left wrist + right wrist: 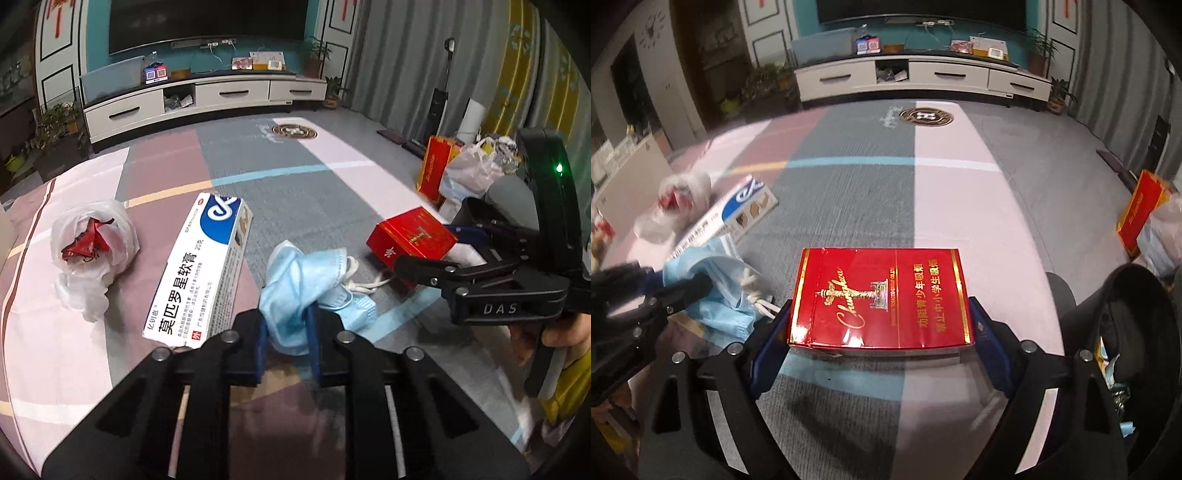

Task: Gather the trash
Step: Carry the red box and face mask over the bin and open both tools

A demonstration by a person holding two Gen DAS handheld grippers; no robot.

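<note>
- Here we have the left gripper (pixel 286 326) pinched on a crumpled blue mask (pixel 306 280), which lies on the patchwork cloth (pixel 258 192) just right of the white box (pixel 203 266).
- The mask is light and limp; we judge it will sag and trail its white ear loops, so a bite on the bunched middle, as now, seems safer than on an edge.
- Our right gripper (pixel 881 325) stands spread around the red pack (pixel 881 299), one pad at each short side; we cannot tell whether the pads touch it yet.
- The pack looks stiff, light and glossy, so we would squeeze its flat sides squarely or it may slip.
- A white bag (pixel 92 251) with a red scrap inside sits farther left: soft, crinkly, best taken by its gathered plastic.
- A dark bin (pixel 1126 332) stands just to the right, with scraps showing inside.
</note>
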